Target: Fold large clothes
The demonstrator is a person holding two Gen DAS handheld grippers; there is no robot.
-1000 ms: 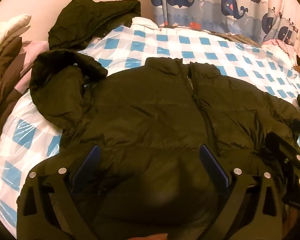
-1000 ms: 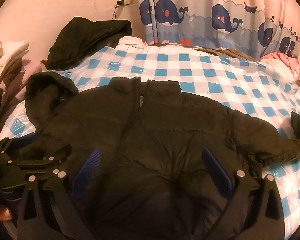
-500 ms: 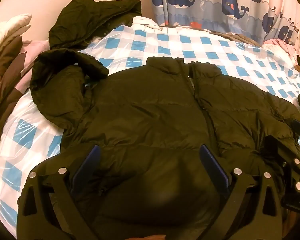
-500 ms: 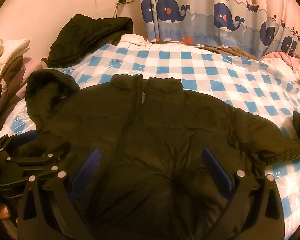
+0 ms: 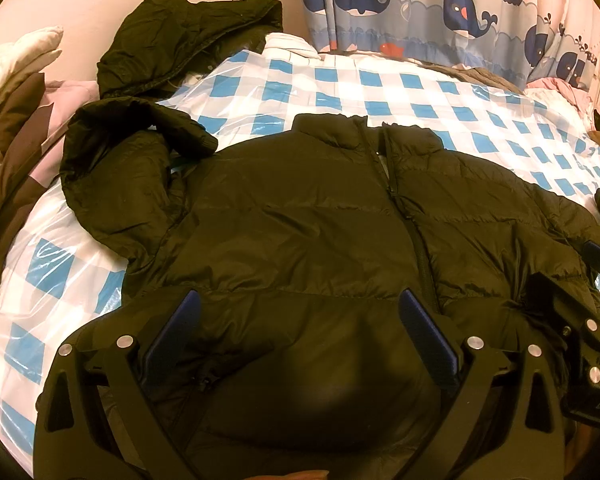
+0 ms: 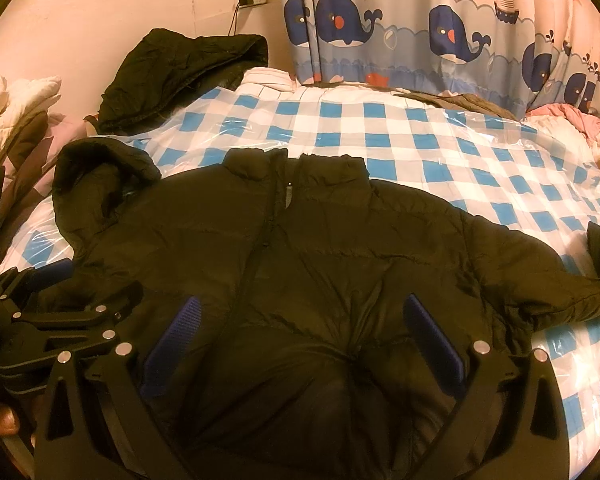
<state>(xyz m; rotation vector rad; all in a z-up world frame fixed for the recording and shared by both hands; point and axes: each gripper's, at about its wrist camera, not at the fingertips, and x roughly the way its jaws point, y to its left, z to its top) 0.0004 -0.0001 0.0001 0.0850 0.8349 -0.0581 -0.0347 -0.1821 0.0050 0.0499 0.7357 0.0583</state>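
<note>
We are holding our left tongs point(image 5: 299, 330) spread wide over the hem of the dark olive quilted puffer jacket point(image 5: 320, 216), which is lying front-up on the blue-and-white checked plastic sheet point(image 5: 380, 92). Just right of them, our right tongs point(image 6: 298, 334) are likewise gaping over its lower front, gripping nothing.

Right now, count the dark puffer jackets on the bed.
2. One jacket lies spread flat, front up, under both open grippers. A second jacket is bunched at the far-left corner near the wall. Others may hide in the side piles.
</note>
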